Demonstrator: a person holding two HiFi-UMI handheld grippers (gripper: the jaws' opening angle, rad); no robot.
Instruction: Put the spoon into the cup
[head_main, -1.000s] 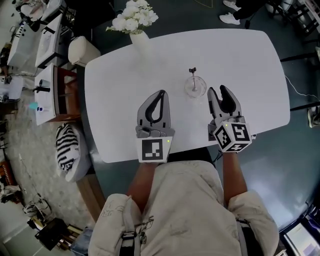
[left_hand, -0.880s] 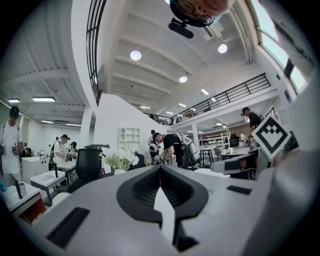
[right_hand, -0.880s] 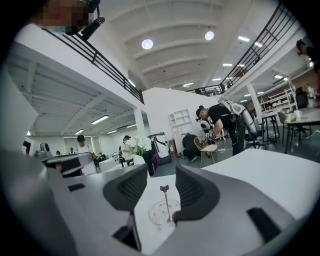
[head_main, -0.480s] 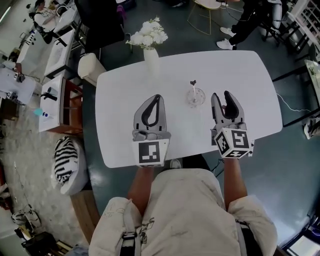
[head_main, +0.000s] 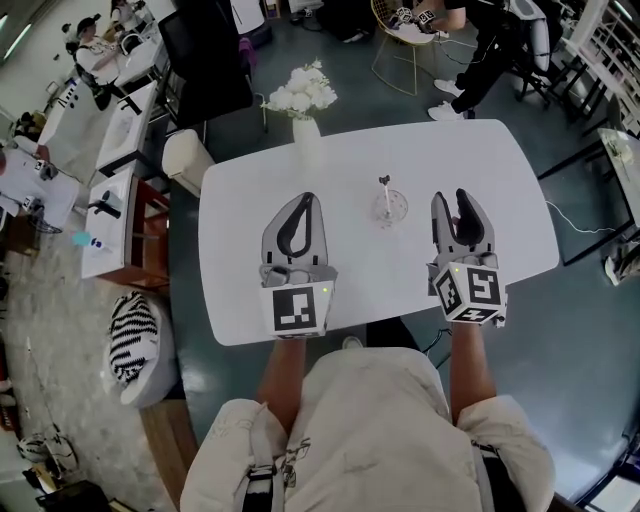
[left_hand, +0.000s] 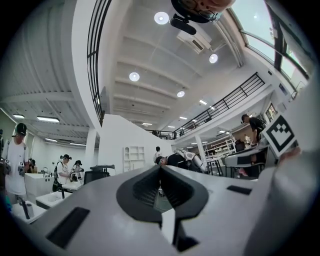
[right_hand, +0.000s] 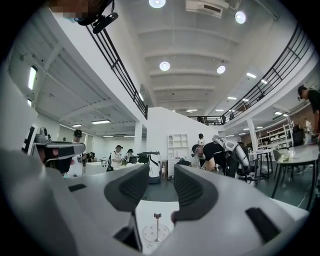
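Head view: the one spoon (head_main: 385, 190) stands in the one cup (head_main: 388, 208) on the counter (head_main: 500, 180), ahead between the two tools, so the task looks done; the next move need only keep clear. Left gripper view: the left tool (left_hand: 160, 172) has its jaws together, empty. Right gripper view: the right tool (right_hand: 161, 186) is closing its jaws on nothing, with the cup apparently beyond them.

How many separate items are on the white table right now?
3: a vase of flowers at the far edge, a clear cup mid-table, and a spoon standing in it. Nothing else shows.
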